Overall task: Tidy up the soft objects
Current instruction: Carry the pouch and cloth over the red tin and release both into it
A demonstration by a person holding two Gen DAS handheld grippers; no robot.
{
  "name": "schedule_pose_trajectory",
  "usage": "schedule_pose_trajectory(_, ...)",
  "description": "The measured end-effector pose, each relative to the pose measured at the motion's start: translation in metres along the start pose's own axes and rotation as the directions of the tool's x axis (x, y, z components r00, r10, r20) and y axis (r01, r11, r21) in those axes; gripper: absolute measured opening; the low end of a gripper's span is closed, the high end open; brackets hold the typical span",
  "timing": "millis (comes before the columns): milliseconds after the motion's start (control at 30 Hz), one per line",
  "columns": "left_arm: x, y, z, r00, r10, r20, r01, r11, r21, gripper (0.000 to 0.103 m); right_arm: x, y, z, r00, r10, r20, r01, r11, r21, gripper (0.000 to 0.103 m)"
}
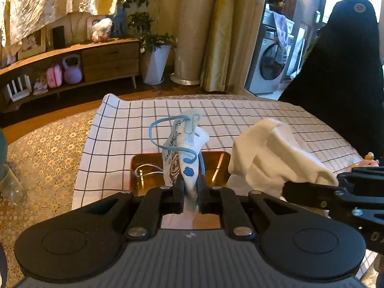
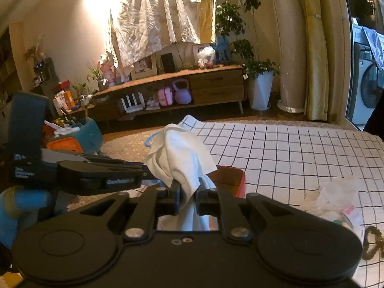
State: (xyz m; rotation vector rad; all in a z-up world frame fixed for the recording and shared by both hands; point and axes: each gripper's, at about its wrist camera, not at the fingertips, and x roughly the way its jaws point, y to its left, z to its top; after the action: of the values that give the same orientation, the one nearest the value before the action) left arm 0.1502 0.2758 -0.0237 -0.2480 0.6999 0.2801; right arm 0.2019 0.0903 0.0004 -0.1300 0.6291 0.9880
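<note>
My left gripper is shut on a child's face mask, white with blue cartoon prints and blue ear loops, held upright above a red tray with a golden inside. A white cord lies in the tray. My right gripper is shut on a crumpled white cloth, which also shows at the right of the left wrist view as the white cloth. The red tray sits just beyond it. The left gripper crosses the left of the right wrist view.
A white checked cloth covers the table, over a gold lace cover. A crumpled plastic bag and a brown knitted piece lie at the right. A clear glass stands left. A black chair back rises right.
</note>
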Motion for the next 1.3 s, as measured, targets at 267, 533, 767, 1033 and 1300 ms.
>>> schedule_pose_trajectory(267, 0.031, 0.010, -0.007, 0.998, 0.009, -0.055, -0.008, 1.000, 0.005, 0.010, 0.047, -0.005, -0.011, 0.995, -0.042, -0.086, 0.044, 0.999, 0.014, 0.011)
schedule_pose_trajectory(533, 0.063, 0.006, -0.017, 0.993, 0.037, -0.110, -0.028, 0.996, 0.080, 0.010, 0.083, -0.001, -0.024, 0.979, -0.103, -0.174, 0.095, 0.994, -0.054, 0.011)
schedule_pose_trajectory(767, 0.088, 0.005, -0.023, 0.982, 0.034, -0.185, -0.012, 0.993, 0.118, 0.010, 0.103, 0.004, -0.035, 0.956, -0.154, -0.250, 0.125, 0.984, -0.130, 0.011)
schedule_pose_trajectory(1033, 0.100, 0.008, -0.026, 0.974, 0.026, -0.225, 0.002, 0.992, 0.125, 0.010, 0.108, 0.010, -0.042, 0.946, -0.167, -0.277, 0.120, 0.977, -0.178, 0.012)
schedule_pose_trajectory(1300, 0.101, 0.009, -0.026, 0.972, 0.018, -0.233, 0.005, 0.995, 0.097, 0.011, 0.112, 0.007, -0.042, 0.946, -0.161, -0.281, 0.121, 0.980, -0.156, 0.019)
